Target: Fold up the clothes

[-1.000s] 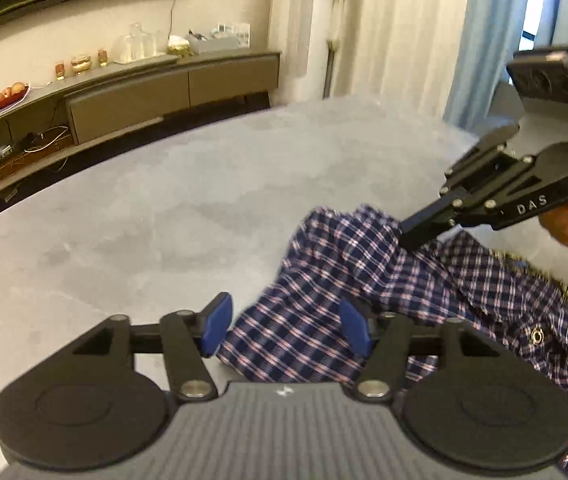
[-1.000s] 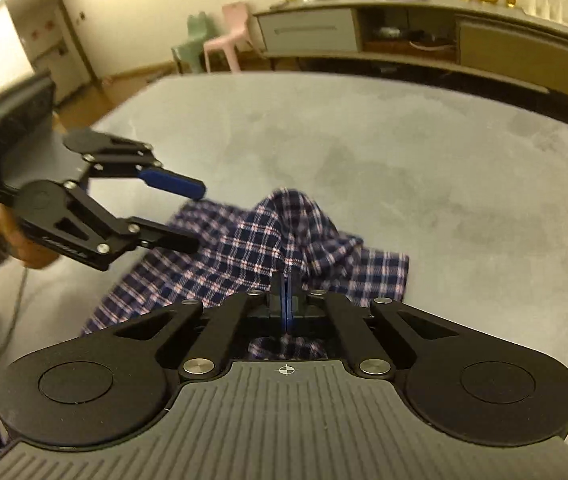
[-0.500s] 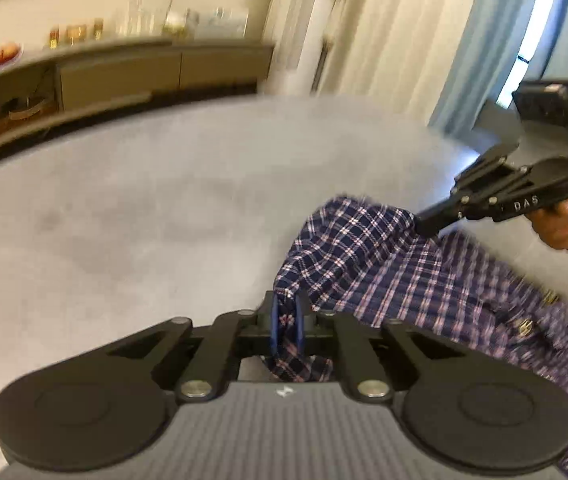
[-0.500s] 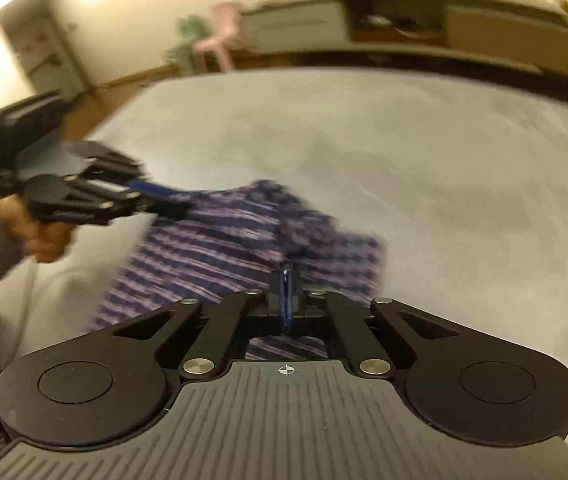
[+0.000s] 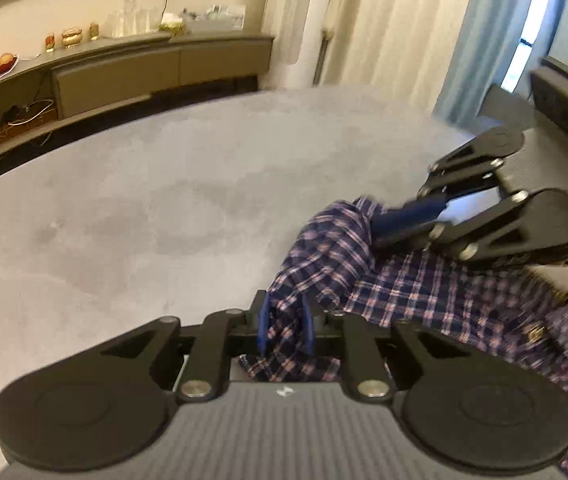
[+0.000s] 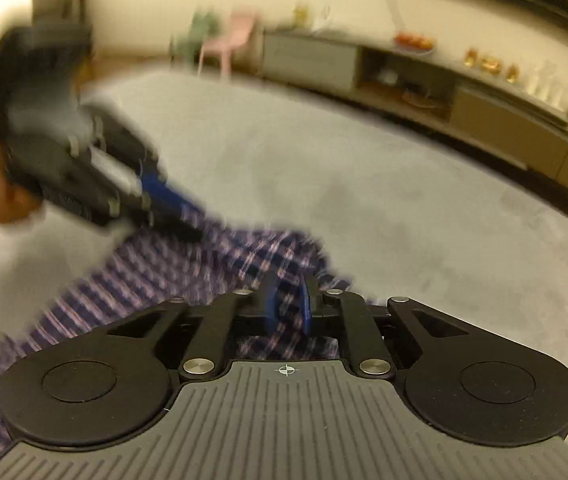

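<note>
A navy and pink plaid shirt [image 5: 436, 292] lies partly bunched on a grey table [image 5: 155, 208]. My left gripper [image 5: 286, 326] is shut on a fold of the shirt's edge and lifts it off the table. My right gripper [image 6: 288, 308] is shut on another part of the same shirt [image 6: 187, 276]. In the left wrist view the right gripper [image 5: 400, 220] comes in from the right and pinches a raised peak of cloth. In the blurred right wrist view the left gripper [image 6: 171, 204] is at the left, over the shirt.
A long low sideboard [image 5: 131, 68] with glasses and a fruit plate stands against the far wall. Curtains [image 5: 384, 24] hang at the right. Pink and green chairs [image 6: 227, 40] stand beyond the table. The grey table top [image 6: 364, 184] stretches ahead of both grippers.
My left gripper was open a second ago; it shut on the shirt's edge. Both grippers have since lifted and moved with the cloth, and the right wrist view is now blurred by motion.
</note>
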